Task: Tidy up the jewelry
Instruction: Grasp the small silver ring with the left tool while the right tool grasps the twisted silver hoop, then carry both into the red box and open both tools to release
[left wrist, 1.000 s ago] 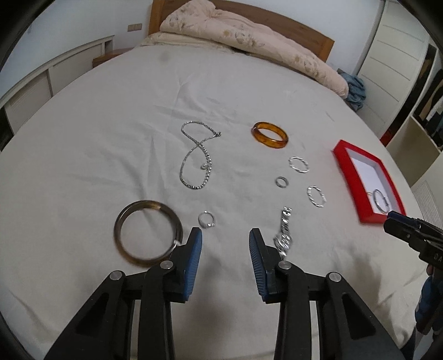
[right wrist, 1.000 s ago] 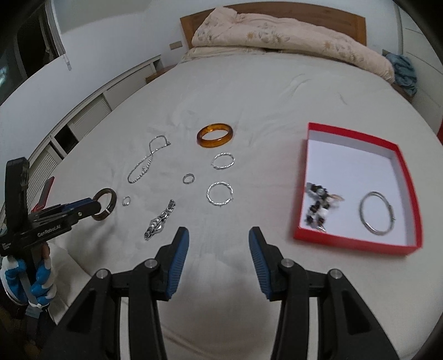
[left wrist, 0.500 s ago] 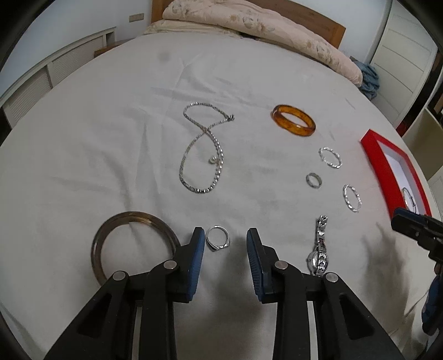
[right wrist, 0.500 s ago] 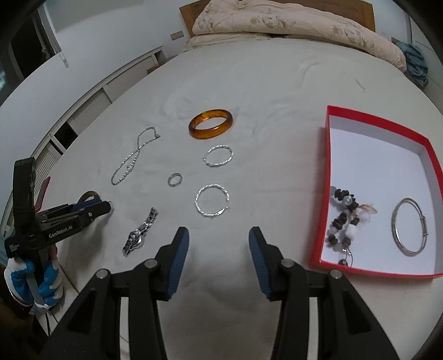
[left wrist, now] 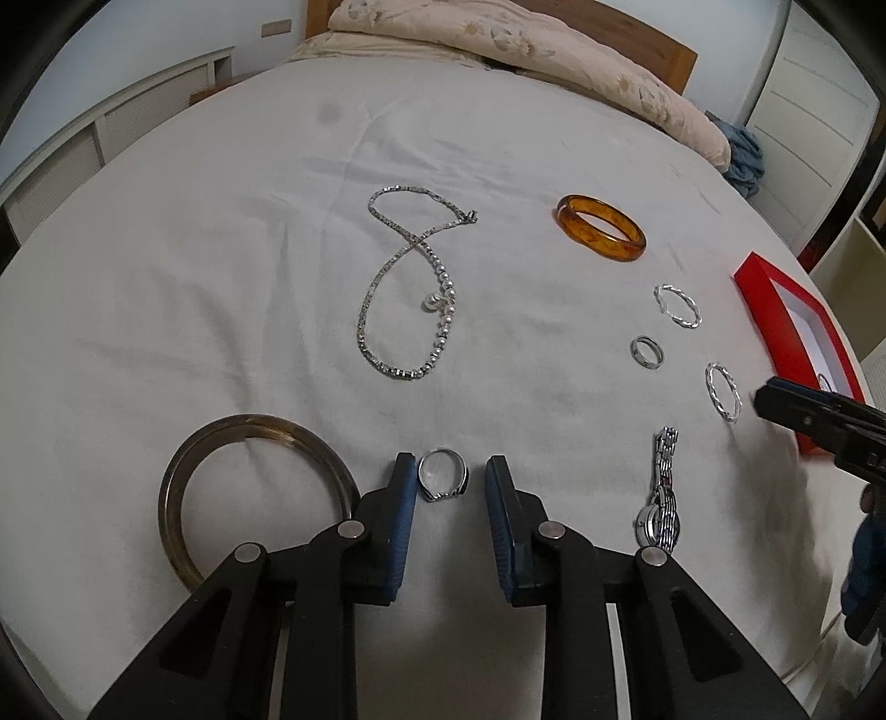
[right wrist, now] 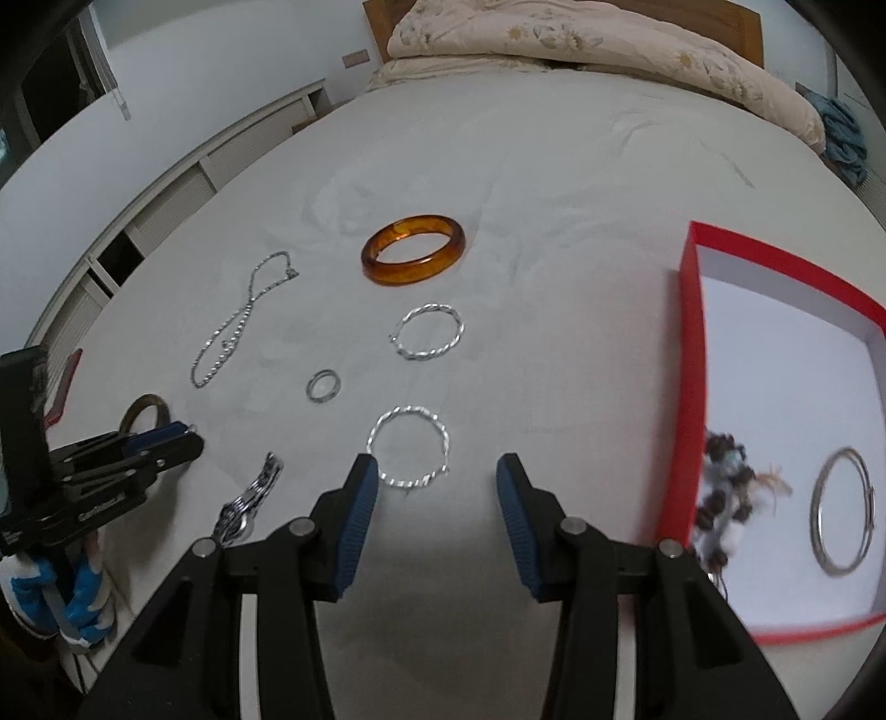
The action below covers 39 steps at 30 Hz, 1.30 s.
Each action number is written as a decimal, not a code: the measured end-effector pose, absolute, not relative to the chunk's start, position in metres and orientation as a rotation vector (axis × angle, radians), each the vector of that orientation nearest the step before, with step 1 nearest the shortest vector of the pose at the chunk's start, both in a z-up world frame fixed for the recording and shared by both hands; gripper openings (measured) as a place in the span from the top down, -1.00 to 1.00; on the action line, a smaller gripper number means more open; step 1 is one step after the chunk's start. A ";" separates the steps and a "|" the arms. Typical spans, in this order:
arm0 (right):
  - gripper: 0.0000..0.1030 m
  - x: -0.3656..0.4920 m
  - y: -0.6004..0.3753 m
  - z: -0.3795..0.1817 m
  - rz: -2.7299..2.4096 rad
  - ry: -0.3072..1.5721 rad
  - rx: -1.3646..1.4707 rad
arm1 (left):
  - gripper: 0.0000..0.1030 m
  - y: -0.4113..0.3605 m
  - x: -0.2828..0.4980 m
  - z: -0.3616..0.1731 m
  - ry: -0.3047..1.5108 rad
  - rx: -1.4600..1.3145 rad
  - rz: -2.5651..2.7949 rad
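Note:
In the left wrist view my left gripper is open, its blue pads on either side of a small silver ring on the white bedsheet. A dark bangle lies to its left, a silver watch to its right. A silver necklace, an amber bangle, a small band ring and two twisted silver hoops lie beyond. In the right wrist view my right gripper is open, just short of a twisted hoop. The red box holds a bead bracelet and a silver bangle.
A rumpled duvet and wooden headboard lie at the far end of the bed. White cabinets run along the left side, white wardrobe doors at the right. The bed's near edge is just below both grippers.
My left gripper has moved forward and down until the small silver ring sits between its pads. My right gripper has moved forward and left, closing in on the near twisted hoop.

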State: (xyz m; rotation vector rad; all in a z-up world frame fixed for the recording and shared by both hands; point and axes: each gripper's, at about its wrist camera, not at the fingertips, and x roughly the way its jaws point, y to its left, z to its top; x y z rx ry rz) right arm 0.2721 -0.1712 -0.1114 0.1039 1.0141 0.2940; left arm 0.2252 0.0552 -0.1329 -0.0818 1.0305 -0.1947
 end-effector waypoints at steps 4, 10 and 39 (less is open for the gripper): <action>0.30 0.285 -0.165 -0.120 0.307 1.039 0.079 | 0.53 0.057 0.227 -0.135 1.028 -0.092 -0.197; 0.46 0.295 -0.151 -0.131 0.316 1.069 0.009 | 0.55 0.055 0.229 -0.136 1.020 -0.075 -0.188; 0.93 0.245 -0.216 -0.049 0.224 0.909 0.033 | 0.65 -0.001 0.218 -0.077 0.958 -0.013 -0.263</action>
